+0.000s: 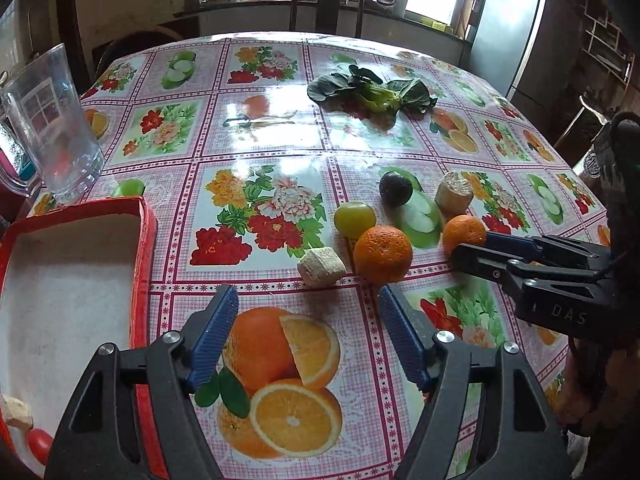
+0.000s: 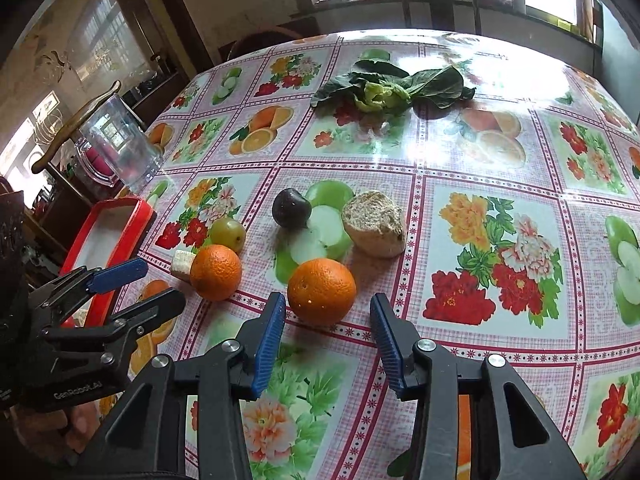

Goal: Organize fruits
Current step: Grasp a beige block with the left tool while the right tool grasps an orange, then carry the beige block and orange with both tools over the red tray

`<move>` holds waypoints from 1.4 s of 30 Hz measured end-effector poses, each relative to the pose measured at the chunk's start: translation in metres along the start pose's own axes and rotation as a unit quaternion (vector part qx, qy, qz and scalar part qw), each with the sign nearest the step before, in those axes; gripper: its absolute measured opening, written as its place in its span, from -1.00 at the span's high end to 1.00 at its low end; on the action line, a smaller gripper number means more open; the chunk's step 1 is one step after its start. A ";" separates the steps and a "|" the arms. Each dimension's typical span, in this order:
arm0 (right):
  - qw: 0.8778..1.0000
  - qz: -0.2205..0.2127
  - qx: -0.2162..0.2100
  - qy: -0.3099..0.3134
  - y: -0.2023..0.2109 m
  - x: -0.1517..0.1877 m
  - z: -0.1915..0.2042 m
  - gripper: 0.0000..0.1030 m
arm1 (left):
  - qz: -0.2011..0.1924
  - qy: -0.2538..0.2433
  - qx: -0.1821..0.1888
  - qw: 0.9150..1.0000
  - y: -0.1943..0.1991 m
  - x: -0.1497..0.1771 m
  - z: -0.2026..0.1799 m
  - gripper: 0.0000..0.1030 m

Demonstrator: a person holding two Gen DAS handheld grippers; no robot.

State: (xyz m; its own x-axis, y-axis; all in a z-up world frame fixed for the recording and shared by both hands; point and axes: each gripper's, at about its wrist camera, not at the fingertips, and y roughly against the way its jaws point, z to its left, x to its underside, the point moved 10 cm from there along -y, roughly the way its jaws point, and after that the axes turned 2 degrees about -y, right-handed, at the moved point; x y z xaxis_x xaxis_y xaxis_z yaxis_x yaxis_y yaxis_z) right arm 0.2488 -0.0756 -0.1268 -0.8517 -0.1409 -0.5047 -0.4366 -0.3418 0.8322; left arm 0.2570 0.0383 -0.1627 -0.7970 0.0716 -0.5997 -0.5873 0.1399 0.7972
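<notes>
1. The left gripper [image 1: 308, 312] hovers above the table [image 1: 280, 128] near its front edge, jaws spread wide apart and holding nothing. A printed orange on the tablecloth shows between its blue pads [image 1: 214, 336].
2. The right gripper [image 2: 328, 324] has its jaws spread apart, empty. The nearer orange [image 2: 322, 291] sits on the table just ahead of the fingertips, in line with the gap but not between the pads.
3. In the left wrist view, the right gripper [image 1: 470, 246] reaches in from the right edge, with its tips close beside that same orange [image 1: 464, 234]; contact cannot be determined.
4. The second orange [image 2: 216, 272] lies to the left of the first, well apart from it. A pale cut chunk [image 2: 182, 266] rests just beside it on its left.
5. A green plum [image 2: 228, 233] lies just behind the second orange. A dark plum [image 2: 291, 208] lies further toward the table centre.
6. A larger beige cut piece [image 2: 376, 224] stands to the right of the dark plum, behind the nearer orange.
7. A red box [image 1: 144, 240] with a white interior sits at the left edge of the table. A small red fruit [image 1: 39, 444] and a beige chunk [image 1: 16, 412] lie at its near end.
8. A clear plastic pitcher [image 1: 52, 124] stands behind the box at the left edge.
9. A leafy green vegetable [image 2: 384, 90] lies toward the far edge of the table.
</notes>
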 end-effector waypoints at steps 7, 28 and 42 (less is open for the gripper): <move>1.000 -0.005 -0.008 0.004 -0.002 -0.002 0.001 0.26 | 0.007 -0.010 -0.005 1.000 -0.018 -0.009 0.005 -0.01; 0.999 -0.013 -0.033 0.012 0.039 0.030 0.033 0.37 | -0.015 0.030 0.045 0.998 0.032 0.021 0.002 0.68; 0.996 -0.019 -0.073 0.047 0.068 0.049 0.104 0.37 | -0.048 0.064 0.022 0.997 0.089 0.053 0.038 0.68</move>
State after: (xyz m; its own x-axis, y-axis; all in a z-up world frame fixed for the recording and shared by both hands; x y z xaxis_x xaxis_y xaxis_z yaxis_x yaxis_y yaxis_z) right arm 0.1470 -0.0087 -0.0715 -0.8010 -0.2095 -0.5609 -0.4159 -0.4791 0.7730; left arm 0.1673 0.0920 -0.1260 -0.7510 -0.0698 -0.6565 -0.6566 0.1834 0.7316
